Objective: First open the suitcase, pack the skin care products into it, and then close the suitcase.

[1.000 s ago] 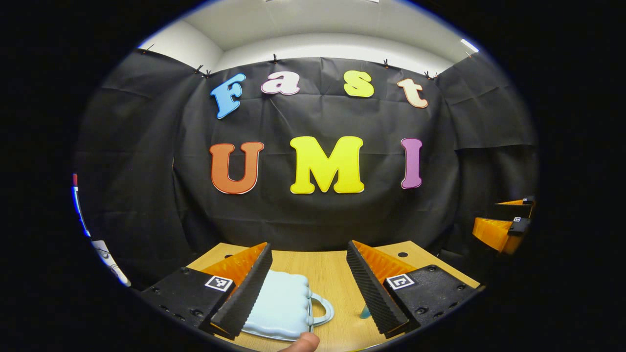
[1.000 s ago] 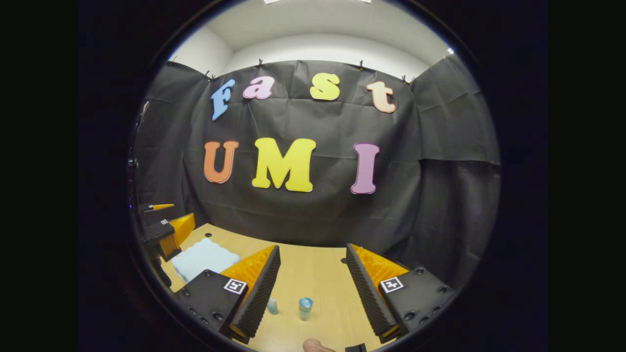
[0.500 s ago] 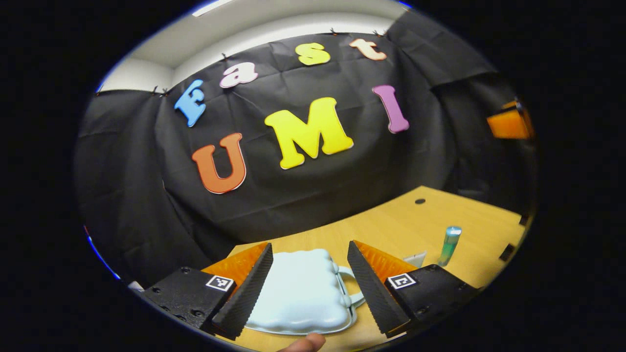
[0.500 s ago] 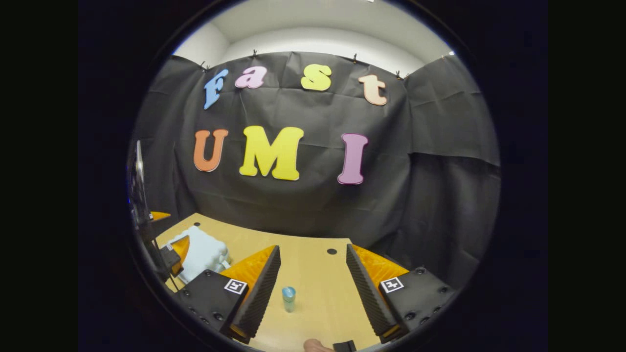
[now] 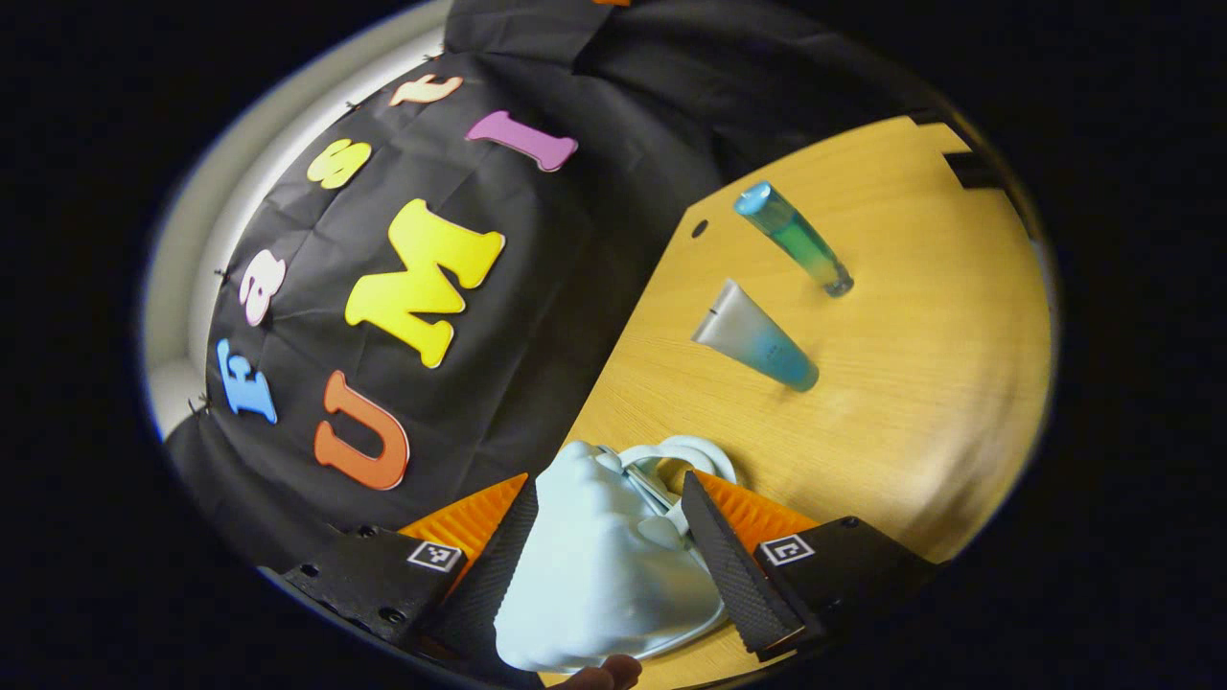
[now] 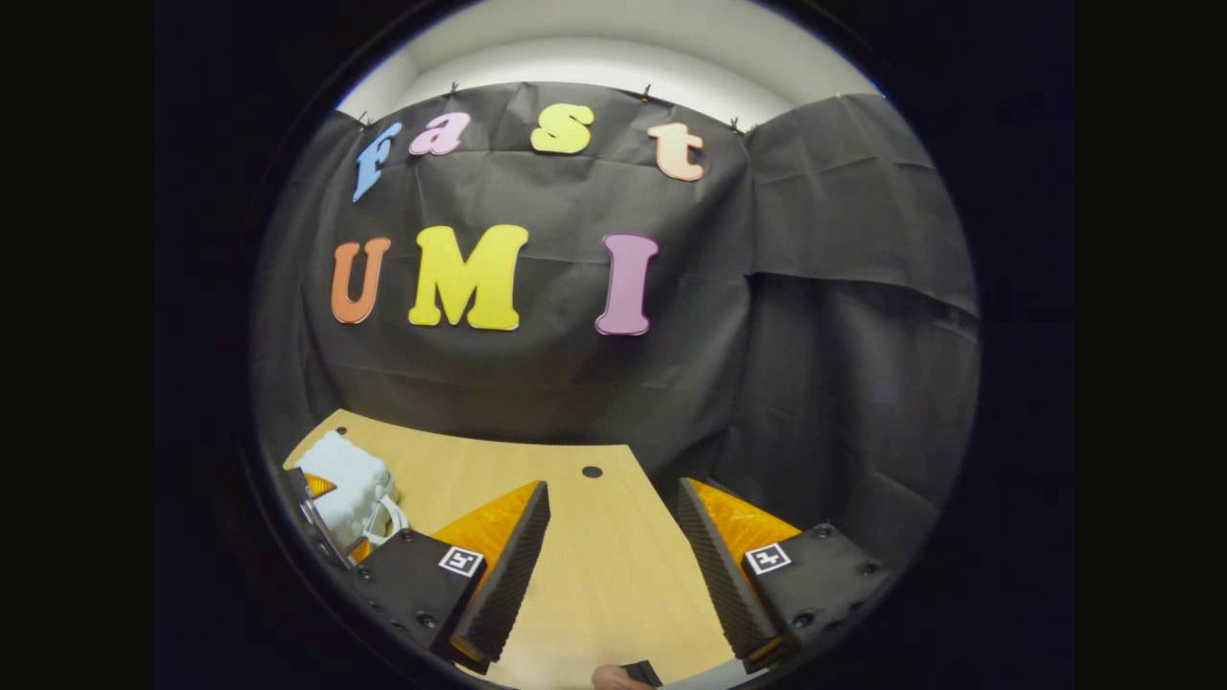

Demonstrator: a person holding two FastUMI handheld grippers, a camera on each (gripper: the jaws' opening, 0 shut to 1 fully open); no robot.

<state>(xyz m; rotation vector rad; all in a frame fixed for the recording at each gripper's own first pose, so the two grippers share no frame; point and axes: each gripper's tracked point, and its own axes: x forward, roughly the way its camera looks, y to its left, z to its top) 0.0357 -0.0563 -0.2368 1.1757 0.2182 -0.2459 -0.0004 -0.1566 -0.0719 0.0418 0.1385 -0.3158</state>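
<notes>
A pale blue suitcase point(image 5: 594, 565) with a looped handle point(image 5: 685, 455) lies on the wooden table point(image 5: 911, 402). My left gripper point(image 5: 609, 575) is open, rolled to one side, and its fingers straddle the case's bumpy shell close on both sides. Beyond it a frosted blue tube point(image 5: 752, 340) lies flat, and a blue-green bottle point(image 5: 796, 240) stands on the table. In the right gripper view the suitcase point(image 6: 350, 479) sits at the far left with the left gripper point(image 6: 337, 517) around it. My right gripper point(image 6: 613, 575) is open over bare table point(image 6: 575, 537), holding nothing.
The black cloth wall runs close behind the table's back edge. A small round hole point(image 6: 592, 471) marks the tabletop near that edge, and the table's right corner falls away just past my right gripper. A person's fingertip point(image 5: 599, 676) shows at the bottom.
My left gripper has rolled over and dropped onto the suitcase, which now sits between its fingers. The right gripper has swung right, and the bottle has left its view.
</notes>
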